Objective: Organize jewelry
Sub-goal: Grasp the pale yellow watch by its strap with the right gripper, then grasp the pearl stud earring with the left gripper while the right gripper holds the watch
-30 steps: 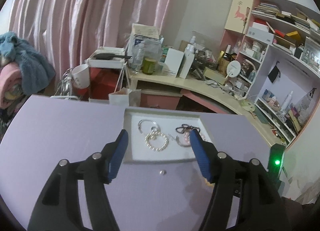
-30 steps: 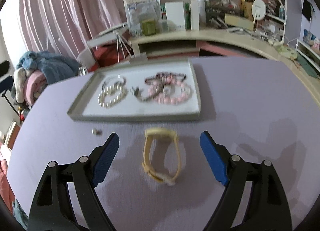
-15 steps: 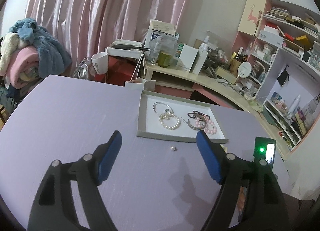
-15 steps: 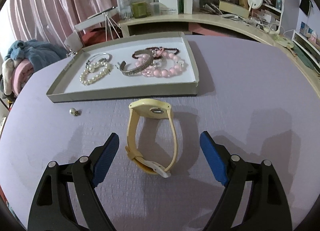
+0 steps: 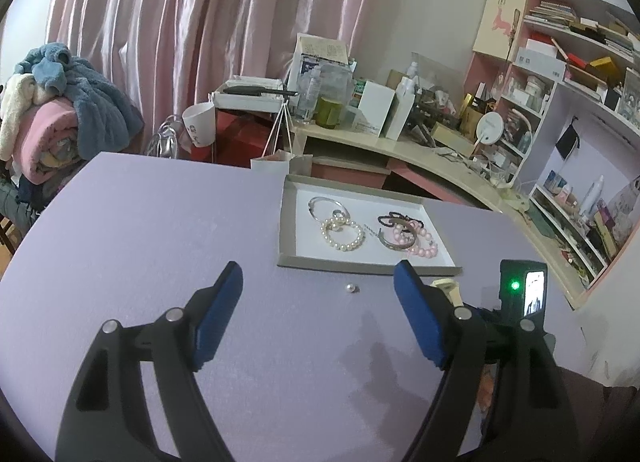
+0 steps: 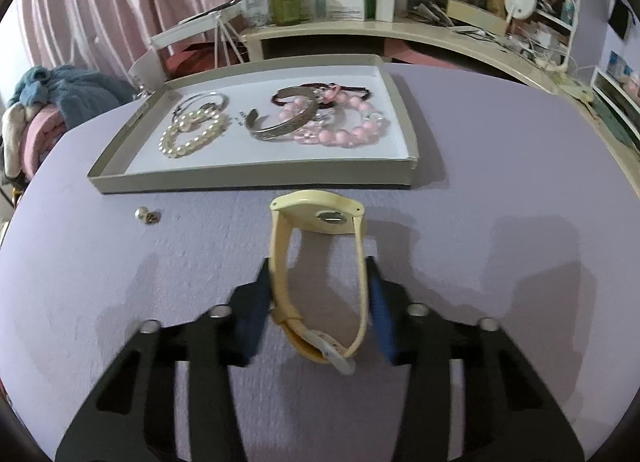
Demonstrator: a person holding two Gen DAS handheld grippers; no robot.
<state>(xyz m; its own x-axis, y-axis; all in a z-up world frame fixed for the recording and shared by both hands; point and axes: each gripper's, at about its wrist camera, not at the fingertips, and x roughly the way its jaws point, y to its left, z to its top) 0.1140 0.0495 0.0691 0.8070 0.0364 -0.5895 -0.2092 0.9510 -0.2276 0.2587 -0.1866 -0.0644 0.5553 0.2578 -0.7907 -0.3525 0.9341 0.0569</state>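
Your right gripper (image 6: pixel 320 294) has just been closing and now clamps both straps of the yellow watch (image 6: pixel 318 262) on the purple table (image 6: pixel 500 262), the tray (image 6: pixel 256 180) just ahead, while your left gripper (image 5: pixel 318 314) hangs apart and empty, a pearl earring (image 5: pixel 351 288) lying ahead between its fingers.

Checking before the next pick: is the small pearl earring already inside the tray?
No, the pearl earring lies on the purple table, outside the tray's near wall.
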